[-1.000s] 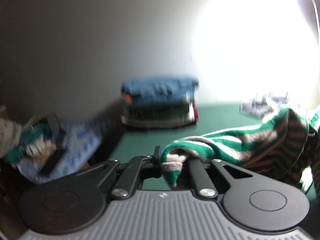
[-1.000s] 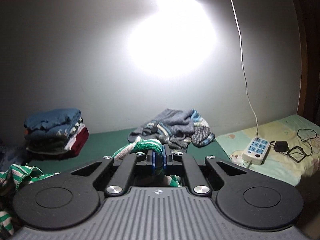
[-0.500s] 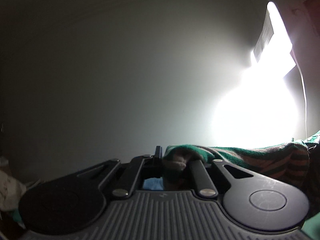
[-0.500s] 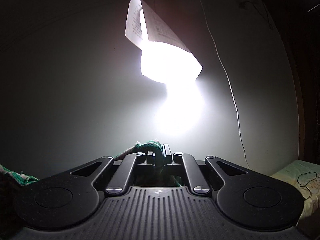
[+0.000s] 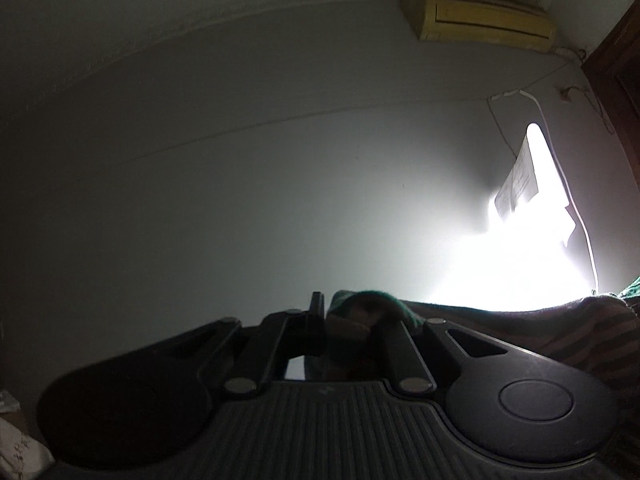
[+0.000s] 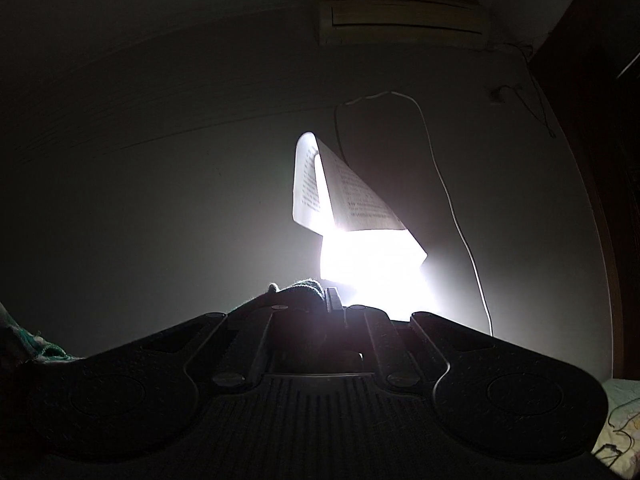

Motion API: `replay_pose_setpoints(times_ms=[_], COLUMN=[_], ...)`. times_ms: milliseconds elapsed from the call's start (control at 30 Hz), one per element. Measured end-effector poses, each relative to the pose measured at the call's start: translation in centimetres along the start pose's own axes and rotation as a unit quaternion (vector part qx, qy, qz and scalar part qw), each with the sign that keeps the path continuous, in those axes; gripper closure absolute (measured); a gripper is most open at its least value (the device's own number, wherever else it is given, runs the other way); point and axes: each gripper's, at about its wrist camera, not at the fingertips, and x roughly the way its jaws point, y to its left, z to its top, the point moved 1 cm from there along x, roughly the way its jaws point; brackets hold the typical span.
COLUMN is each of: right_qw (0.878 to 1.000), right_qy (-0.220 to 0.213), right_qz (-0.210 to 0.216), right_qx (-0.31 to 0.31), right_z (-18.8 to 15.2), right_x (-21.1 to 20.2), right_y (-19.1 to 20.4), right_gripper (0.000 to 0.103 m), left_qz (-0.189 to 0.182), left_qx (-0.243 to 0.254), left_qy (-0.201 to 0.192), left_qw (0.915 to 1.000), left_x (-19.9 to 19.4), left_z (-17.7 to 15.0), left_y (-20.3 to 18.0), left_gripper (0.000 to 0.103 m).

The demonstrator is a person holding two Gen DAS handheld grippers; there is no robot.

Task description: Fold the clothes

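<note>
L gripper (image 5: pixel 344 316) — jaws nearly closed, clamped on a bunched edge of the striped garment (image 5: pixel 560 332) (green/brown knit). From the clamp the cloth runs off to the right as a taut band, toward the other hand. R gripper (image 6: pixel 320 300) — jaws narrow too, pinching a second edge of the same garment; a further bit of its green hem shows at the far left of the right wrist view. Judgement: two-point hold w/ both grippers tilted upward serves to hang the garment free and spread it between the hands, prob. a shake-out or flattening step ahead of the first fold. Folding itself not yet begun.

Work surface: not visible in either view; only a pale quilted corner (image 6: pixel 624 404) at bottom right of the right wrist view.

Room, L to R:
- Plain grey wall (image 5: pixel 200 160), dim.
- Yellowed AC unit (image 5: pixel 480 20), mounted high.
- Lamp (image 6: pixel 368 256), shaded w/ a printed paper sheet (image 6: pixel 340 188), strong glare.
- White cable (image 6: pixel 452 200) looping up the wall beside it.
- Dark wood frame (image 6: pixel 600 160) at the right edge.
</note>
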Motion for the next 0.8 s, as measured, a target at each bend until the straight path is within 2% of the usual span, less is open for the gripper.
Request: replay_pose_setpoints(times_ms=[300,733,800], right_qw=[0.999,0.998,0.998], right_qy=[-0.043,-0.063,-0.05], right_qz=[0.002,-0.029,-0.036], right_qx=[0.007,-0.012,-0.017], right_z=[2.9,2.7,1.7], right_x=[-1.0,-1.6,-1.5], right_y=[0.5,2.1,2.3], right_gripper=[0.096,0.096,0.096], left_qz=[-0.016,-0.019,-0.023], left_qx=[0.002,-0.01,-0.01], left_qy=[-0.016,-0.035,-0.019], left_qw=[0.9998,0.9992,0.9995], left_x=[-1.7,-2.7,-2.1], left_z=[1.7,1.8,1.2], left_y=[0.0,0.8,0.9], left_gripper=[0.092,0.089,0.089])
